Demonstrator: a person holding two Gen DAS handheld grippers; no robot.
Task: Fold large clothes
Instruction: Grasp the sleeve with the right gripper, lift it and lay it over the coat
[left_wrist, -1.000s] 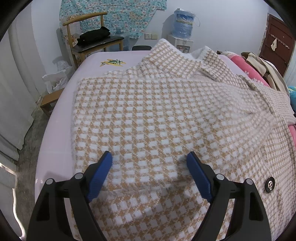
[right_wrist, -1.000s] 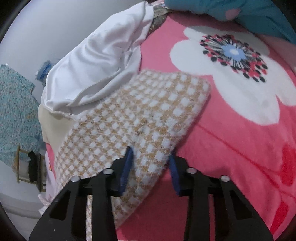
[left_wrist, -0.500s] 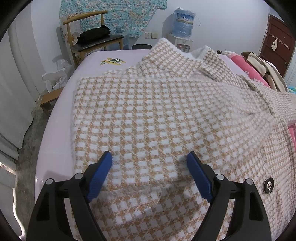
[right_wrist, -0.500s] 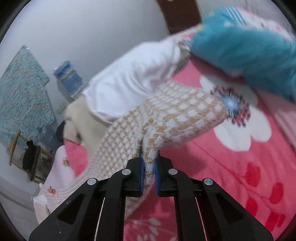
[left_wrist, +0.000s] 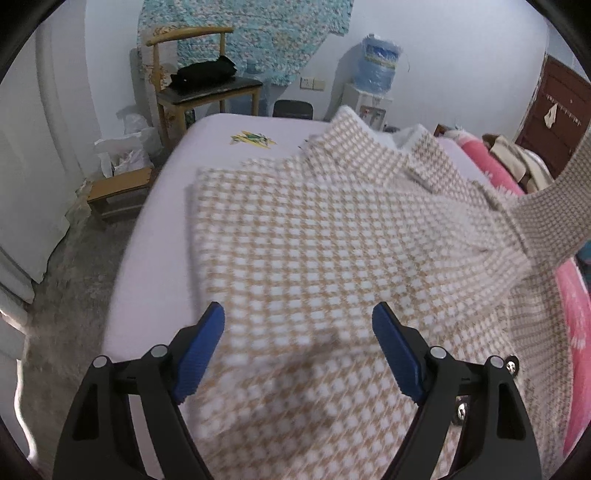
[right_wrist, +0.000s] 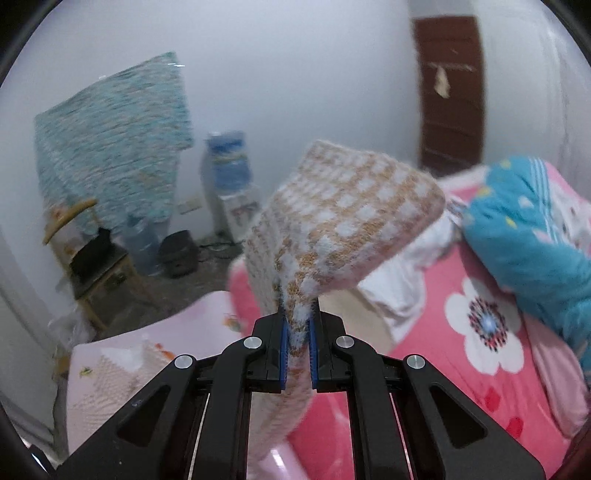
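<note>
At the bottom of the right wrist view, my right gripper (right_wrist: 296, 354) is pinching the sleeve (right_wrist: 343, 225) of the checked cardigan (left_wrist: 332, 240), its 2 blue pads closed on the knit and the cuff end standing up and folding over above them in mid frame. At the bottom of the left wrist view, my left gripper (left_wrist: 299, 332) is hovering over the cardigan's near hem with its jaws spread wide, holding nothing. The cardigan is lying spread across the pale lilac bed (left_wrist: 159, 258), filling the centre of that frame, while the lifted sleeve is stretching up and off toward the right edge.

I am judging the fold as barely begun: 1 sleeve is raised but not yet laid across the body, the body itself is lying flat and unfolded, and the other sleeve, as far as I can tell, is waiting too.

Farther back, a pink flowered blanket (right_wrist: 461, 369) is covering the right side, and a wooden chair (left_wrist: 199, 74) and a water dispenser (left_wrist: 373, 92) are standing against the far wall at the top. I am reading no legible writing anywhere; the bottle label is too blurred
</note>
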